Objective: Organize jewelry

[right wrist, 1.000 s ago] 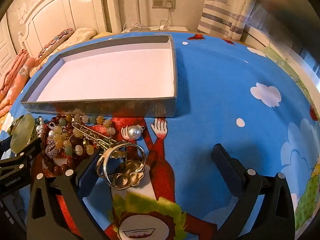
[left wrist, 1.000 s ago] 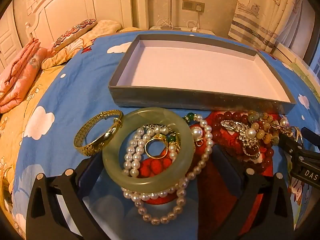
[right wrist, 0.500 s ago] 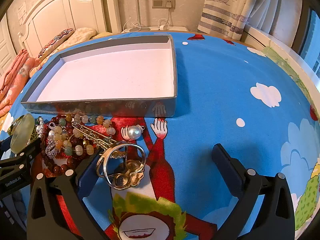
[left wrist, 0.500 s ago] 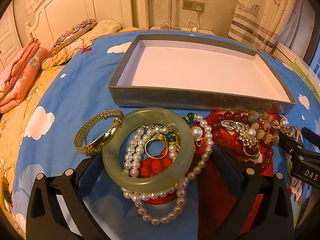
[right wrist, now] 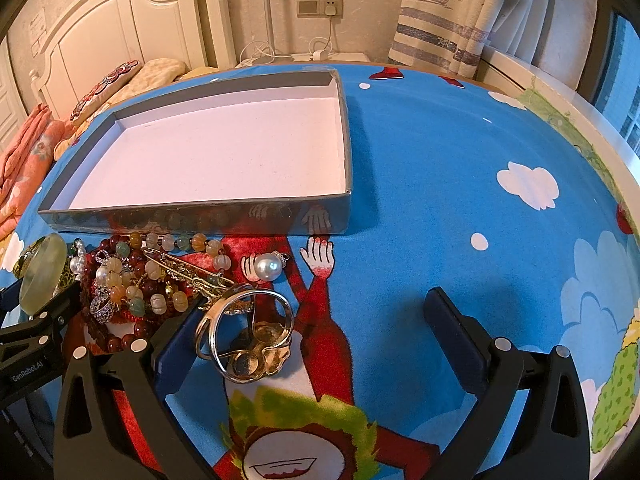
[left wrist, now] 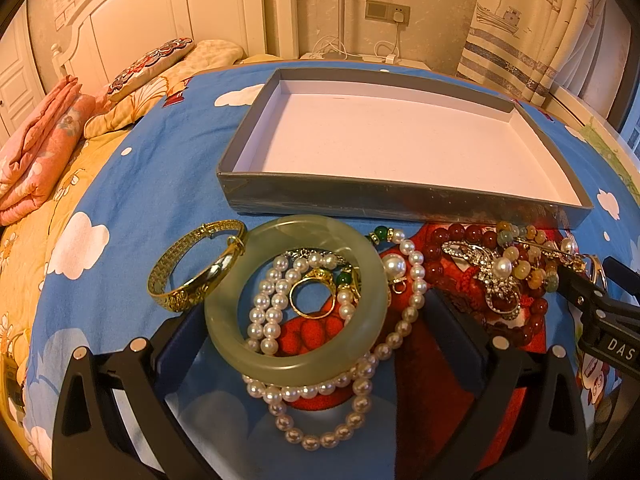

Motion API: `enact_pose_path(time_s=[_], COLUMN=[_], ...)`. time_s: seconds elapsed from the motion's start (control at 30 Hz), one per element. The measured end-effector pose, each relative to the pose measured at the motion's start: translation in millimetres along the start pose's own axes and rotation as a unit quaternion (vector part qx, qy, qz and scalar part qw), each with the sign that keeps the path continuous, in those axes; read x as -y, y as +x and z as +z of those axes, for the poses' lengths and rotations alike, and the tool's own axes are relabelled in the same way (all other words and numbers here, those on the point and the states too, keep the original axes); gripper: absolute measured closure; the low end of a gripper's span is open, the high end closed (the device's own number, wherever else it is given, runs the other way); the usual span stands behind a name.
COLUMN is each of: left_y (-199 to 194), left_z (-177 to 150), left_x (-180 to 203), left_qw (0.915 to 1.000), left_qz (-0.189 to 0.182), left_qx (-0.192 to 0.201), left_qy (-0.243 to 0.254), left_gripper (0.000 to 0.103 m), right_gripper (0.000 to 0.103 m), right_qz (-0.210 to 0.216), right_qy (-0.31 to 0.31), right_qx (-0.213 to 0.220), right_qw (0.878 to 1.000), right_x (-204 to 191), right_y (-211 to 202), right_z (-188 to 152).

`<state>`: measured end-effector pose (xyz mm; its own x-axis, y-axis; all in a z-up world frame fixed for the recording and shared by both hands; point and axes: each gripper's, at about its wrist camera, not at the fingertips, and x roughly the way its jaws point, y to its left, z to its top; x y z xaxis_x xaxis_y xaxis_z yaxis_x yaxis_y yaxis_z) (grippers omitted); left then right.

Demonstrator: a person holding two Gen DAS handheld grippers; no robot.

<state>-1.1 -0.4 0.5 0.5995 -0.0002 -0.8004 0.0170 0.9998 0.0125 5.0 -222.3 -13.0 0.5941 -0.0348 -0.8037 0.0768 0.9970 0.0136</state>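
Jade bangle [left wrist: 296, 300] lies between the spread left claw [left wrist: 316, 332] fingers.

The bangle [left wrist: 296, 300] is laid on the pearl strand [left wrist: 320, 400] before the tray [left wrist: 400, 196], with the bracelet [left wrist: 196, 264] at its left and the beads [left wrist: 504, 272] at its right.

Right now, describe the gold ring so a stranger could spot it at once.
Find the shallow grey box on the blue bedspread; in front of its left half lies a pale green jade bangle. Inside that bangle, among white pearls, lies the gold ring: the only small plain gold loop there, far smaller than the gold bangle outside.
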Motion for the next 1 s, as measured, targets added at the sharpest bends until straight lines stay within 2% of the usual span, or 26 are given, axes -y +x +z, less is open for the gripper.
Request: enact_pose_path(time_s=[1.0], left_y=[-0.1], left_z=[-0.1], left_x=[-0.1], left_qw=[1.0000], left_qz=[0.000], left_qx=[0.000], left_qy=[0.000], left_gripper=[0.002], right_gripper=[0.004], right_qz=[0.001], right_qy=[0.000], right_qx=[0.000], right_qw=[1.000], right_x=[0.9], right_y=[-0.6], right_z=[0.2])
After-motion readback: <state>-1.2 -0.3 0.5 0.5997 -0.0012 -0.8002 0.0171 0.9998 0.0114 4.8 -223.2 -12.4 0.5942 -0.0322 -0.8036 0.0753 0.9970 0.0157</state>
